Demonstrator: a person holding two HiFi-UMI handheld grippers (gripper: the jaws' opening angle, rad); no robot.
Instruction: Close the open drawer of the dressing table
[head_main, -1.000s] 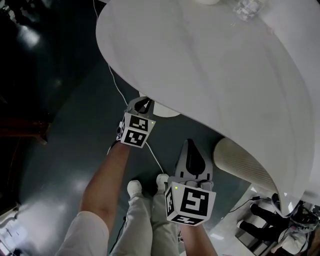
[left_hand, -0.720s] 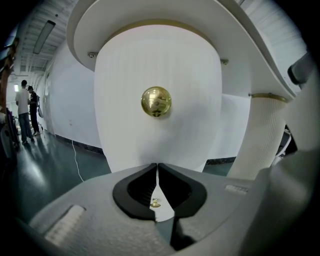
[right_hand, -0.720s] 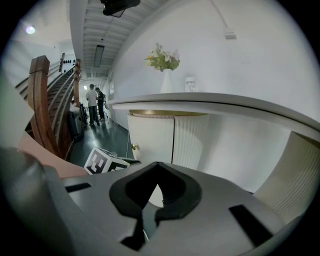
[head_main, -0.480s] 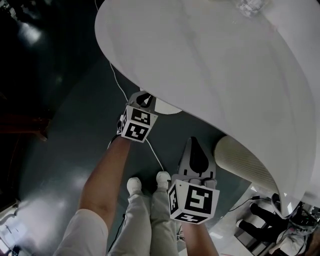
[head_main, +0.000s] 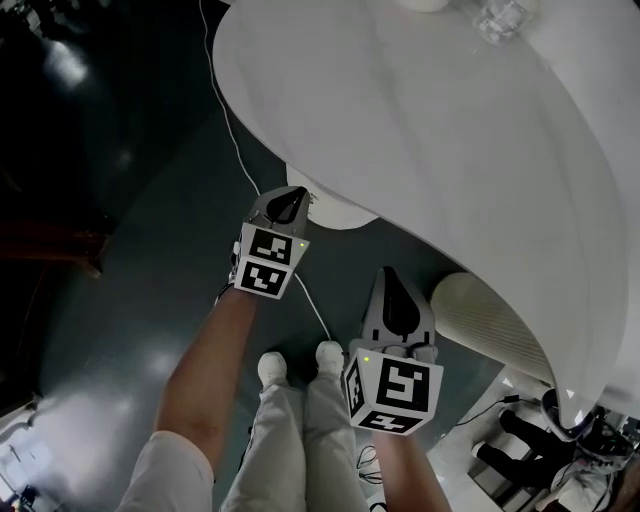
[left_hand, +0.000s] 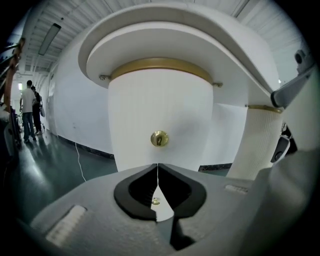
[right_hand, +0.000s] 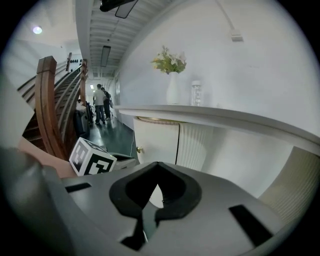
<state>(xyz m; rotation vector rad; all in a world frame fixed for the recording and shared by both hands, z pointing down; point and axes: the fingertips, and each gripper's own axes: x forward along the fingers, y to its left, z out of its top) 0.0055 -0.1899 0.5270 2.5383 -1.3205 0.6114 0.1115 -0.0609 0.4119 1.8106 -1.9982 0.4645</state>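
While my left gripper (left_hand: 158, 166), jaws clenched empty, faces the drawer (left_hand: 160, 105) and its knob (left_hand: 159, 138) under the table (head_main: 450, 150), my right gripper (right_hand: 157, 167) hangs nearer, clenched too, over glossy dark floor (head_main: 130, 250).

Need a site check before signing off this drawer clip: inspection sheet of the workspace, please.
Surface: white table top, curved edge, mostly bare.
Job's things: drawer with a brass knob; in the head view its front sticks out past the table edge.
Clutter: vase of flowers and a clear bottle at the back of the top.
Grippers: left gripper shut and empty, pointing at the knob, not touching it; right gripper shut and empty, touching nothing.
Cables: white cable across the floor, running toward the person's shoes.
Surroundings: dark glossy floor; people down the corridor; wooden staircase.
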